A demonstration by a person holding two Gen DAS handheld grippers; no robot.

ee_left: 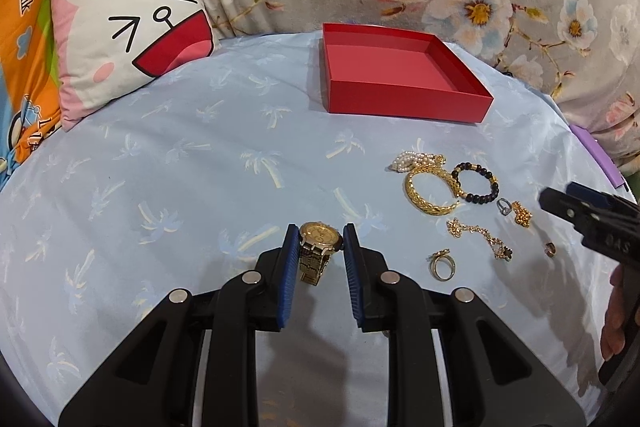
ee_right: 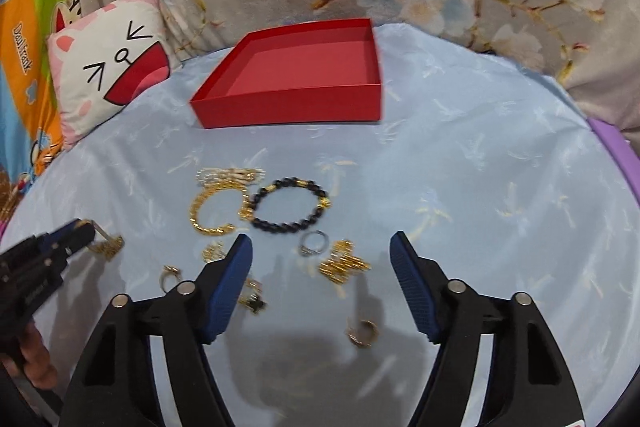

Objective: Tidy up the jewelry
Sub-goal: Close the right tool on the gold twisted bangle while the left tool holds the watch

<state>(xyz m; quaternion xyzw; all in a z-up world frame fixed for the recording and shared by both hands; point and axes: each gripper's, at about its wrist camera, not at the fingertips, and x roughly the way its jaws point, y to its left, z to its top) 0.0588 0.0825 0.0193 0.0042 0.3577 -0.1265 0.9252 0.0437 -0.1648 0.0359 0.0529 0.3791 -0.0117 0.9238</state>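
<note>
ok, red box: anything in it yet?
Empty. The red box shows only bare floor in both views; the watch and the other jewelry lie on the blue sheet.

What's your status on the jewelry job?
Left gripper jaws around gold watch, grip unconfirmed. Right gripper open over loose pieces. Red box empty. Path clear.

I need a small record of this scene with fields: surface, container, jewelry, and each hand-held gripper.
surface: light blue sheet
container: red box, open, nothing seen inside
left hand-held gripper: around gold watch, grip unclear
right hand-held gripper: open, holding nothing, above the jewelry
loose jewelry: gold bangle, black bead bracelet, silver ring, gold ring
</note>
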